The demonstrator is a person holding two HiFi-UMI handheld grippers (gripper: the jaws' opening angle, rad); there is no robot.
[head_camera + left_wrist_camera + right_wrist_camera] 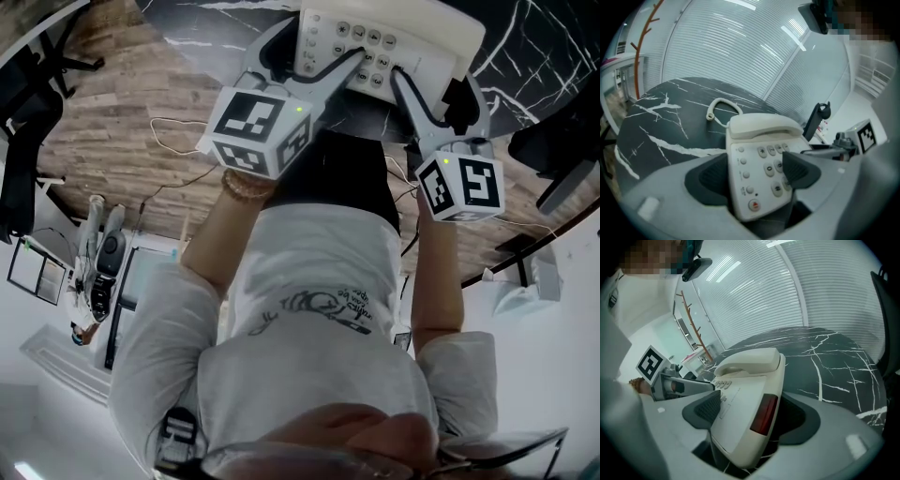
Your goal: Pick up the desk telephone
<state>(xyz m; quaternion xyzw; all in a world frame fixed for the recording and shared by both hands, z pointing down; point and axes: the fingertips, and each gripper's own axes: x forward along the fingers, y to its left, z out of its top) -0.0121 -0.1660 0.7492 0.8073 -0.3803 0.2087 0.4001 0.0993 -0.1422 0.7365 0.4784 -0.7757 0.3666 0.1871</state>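
Observation:
A cream desk telephone (417, 37) sits on the black marble table (530, 37), handset (764, 125) on its cradle and coiled cord (721, 104) behind. My left gripper (314, 52) straddles the phone's left part: one pad lies on the keypad (771, 164), the other against the left side. My right gripper (436, 89) straddles the right part of the phone (745, 399), with one pad on the top face and the other beside the edge with the red window (764, 414). Both pairs of pads look pressed against the body. The near edge appears tilted up off the table (834, 366).
The table (656, 122) stretches behind the phone toward blinds. A black stand (816, 119) rises at its right, and a coat rack (640, 47) stands far left. An office chair (23, 141) and a loose cable (178, 131) are on the wooden floor.

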